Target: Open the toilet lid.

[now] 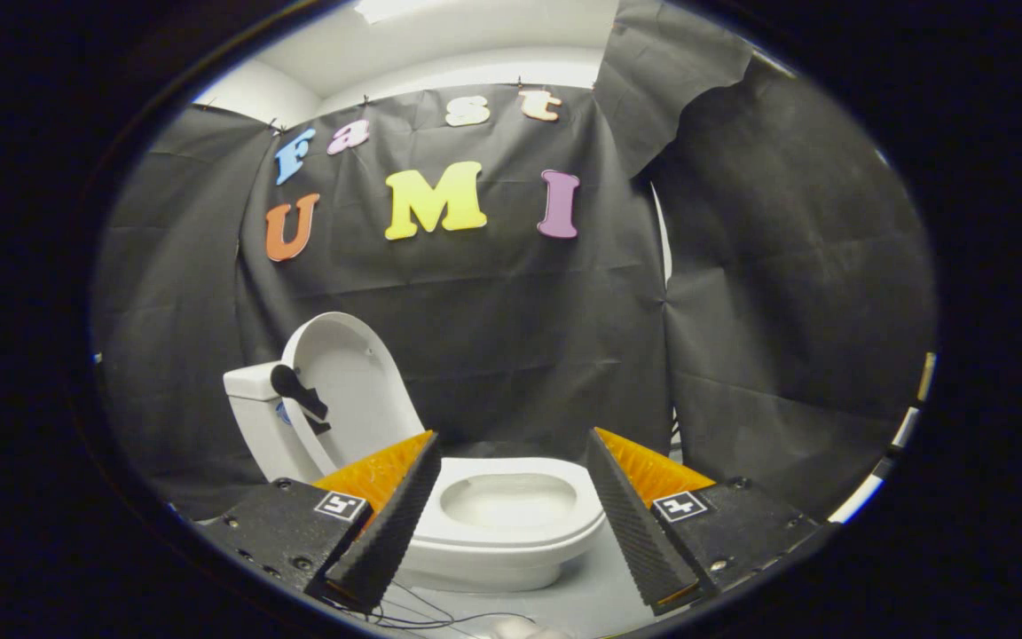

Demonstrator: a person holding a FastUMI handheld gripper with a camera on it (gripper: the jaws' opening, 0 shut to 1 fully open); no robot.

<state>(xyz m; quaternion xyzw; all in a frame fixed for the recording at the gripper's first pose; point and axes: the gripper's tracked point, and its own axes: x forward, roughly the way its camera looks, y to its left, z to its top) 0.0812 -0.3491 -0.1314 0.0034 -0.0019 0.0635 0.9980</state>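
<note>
While the lid (347, 390) is standing upright against the tank (255, 383), I am holding my tongs (511, 479) spread and empty before the bowl (502, 524); opening looks finished, only backing away remaining.

The toilet (511, 532) looks like smooth, shiny white plastic, and its lid (347, 382) stands up with the same smooth, glossy face. A dark, matt handle (298, 390) sits on the tank (254, 382). The tongs (511, 453) are spread apart with nothing between them; their fingers (396, 515) have rough, ribbed faces like tiny bumps. The blocks behind them look like dull hard plastic. The wall (520, 337) is soft, wrinkled, matt cloth. The floor (591, 603) looks smooth and pale.
</note>
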